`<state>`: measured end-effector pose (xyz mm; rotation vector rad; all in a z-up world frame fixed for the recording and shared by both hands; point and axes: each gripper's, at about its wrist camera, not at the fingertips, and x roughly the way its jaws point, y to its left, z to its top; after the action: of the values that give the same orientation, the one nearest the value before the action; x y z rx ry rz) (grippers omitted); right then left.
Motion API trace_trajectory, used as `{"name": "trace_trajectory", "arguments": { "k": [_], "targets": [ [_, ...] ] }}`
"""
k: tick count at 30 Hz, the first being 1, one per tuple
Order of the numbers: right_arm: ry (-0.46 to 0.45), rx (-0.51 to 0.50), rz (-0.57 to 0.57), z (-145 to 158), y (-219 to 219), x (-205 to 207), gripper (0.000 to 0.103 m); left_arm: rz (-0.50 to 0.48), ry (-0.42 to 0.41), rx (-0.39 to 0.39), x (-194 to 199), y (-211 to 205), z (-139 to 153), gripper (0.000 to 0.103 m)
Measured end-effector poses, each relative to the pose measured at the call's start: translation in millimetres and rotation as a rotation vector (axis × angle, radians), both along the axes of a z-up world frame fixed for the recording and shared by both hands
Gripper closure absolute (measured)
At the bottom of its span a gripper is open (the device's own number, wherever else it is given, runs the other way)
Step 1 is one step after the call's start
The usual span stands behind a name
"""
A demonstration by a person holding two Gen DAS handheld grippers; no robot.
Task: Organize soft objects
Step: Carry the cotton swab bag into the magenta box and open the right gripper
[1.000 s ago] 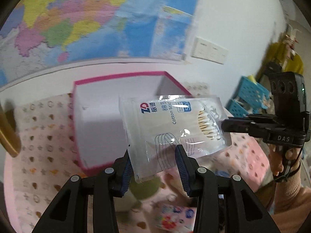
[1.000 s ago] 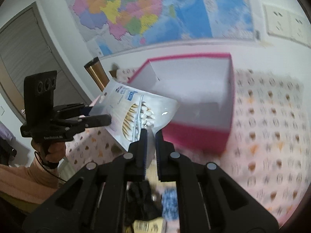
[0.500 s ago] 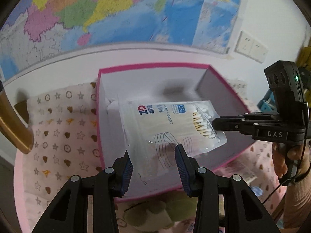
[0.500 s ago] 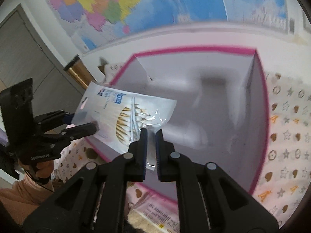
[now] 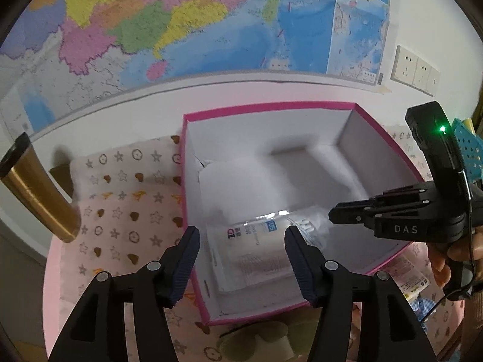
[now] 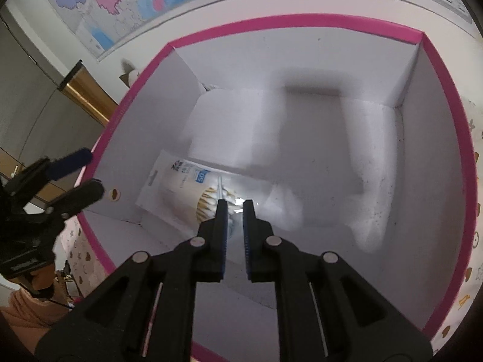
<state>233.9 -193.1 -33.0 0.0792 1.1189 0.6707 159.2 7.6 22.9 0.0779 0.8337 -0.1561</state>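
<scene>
A clear bag of cotton swabs (image 5: 256, 247) lies in the near left corner of the pink-rimmed white box (image 5: 271, 110). My left gripper (image 5: 241, 238) hovers over that corner. Its jaws are opening, and the bag shows between them without either pad touching it. My right gripper (image 6: 231, 208) reaches down into the box (image 6: 271, 21), its narrow jaws closed on the swab end of the bag (image 6: 181, 190). The left wrist view shows the right gripper (image 5: 332, 215) coming in from the right. In the right wrist view the left gripper (image 6: 81, 175) stands at the box's left wall.
White foam padding (image 5: 256, 175) lines the box floor. A gold tumbler (image 5: 39, 193) stands left on the star-patterned cloth (image 5: 120, 211). A green soft object (image 5: 256, 344) and a printed packet (image 5: 407, 274) lie near the box's front. A map (image 5: 181, 24) covers the wall behind.
Both grippers came down over the box and the bag went from above it to its floor. The left jaws spread off the bag; the right gripper still holds its end.
</scene>
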Motion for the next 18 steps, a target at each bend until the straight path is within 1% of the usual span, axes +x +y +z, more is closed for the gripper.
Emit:
{"name": "trace_trajectory", "arguments": {
  "k": [3, 4, 5, 7, 10, 13, 16, 18],
  "targets": [
    [-0.013, 0.016, 0.001, 4, -1, -7, 0.089, 0.002, -0.067, -0.025, -17, 9, 7, 0.043],
    [-0.028, 0.032, 0.004, 9, -3, -13, 0.085, -0.007, -0.084, -0.042, -24, 13, 9, 0.042],
    [-0.045, 0.042, 0.011, 14, -4, -20, 0.083, -0.017, -0.1, -0.063, -33, 18, 10, 0.039],
    [-0.094, 0.065, 0.032, 28, -7, -38, 0.074, -0.022, -0.121, -0.091, -46, 26, 10, 0.037],
    [-0.158, 0.11, 0.056, 51, -14, -64, 0.067, -0.038, -0.117, -0.12, -65, 36, 3, 0.036],
    [-0.206, 0.145, 0.078, 68, -25, -90, 0.063, -0.033, -0.094, -0.14, -80, 44, -9, 0.036],
    [-0.235, 0.162, 0.095, 80, -34, -113, 0.06, -0.034, -0.063, -0.172, -87, 50, -22, 0.036],
    [-0.231, 0.173, 0.112, 82, -39, -126, 0.056, -0.033, -0.042, -0.189, -92, 53, -33, 0.036]
  ]
}}
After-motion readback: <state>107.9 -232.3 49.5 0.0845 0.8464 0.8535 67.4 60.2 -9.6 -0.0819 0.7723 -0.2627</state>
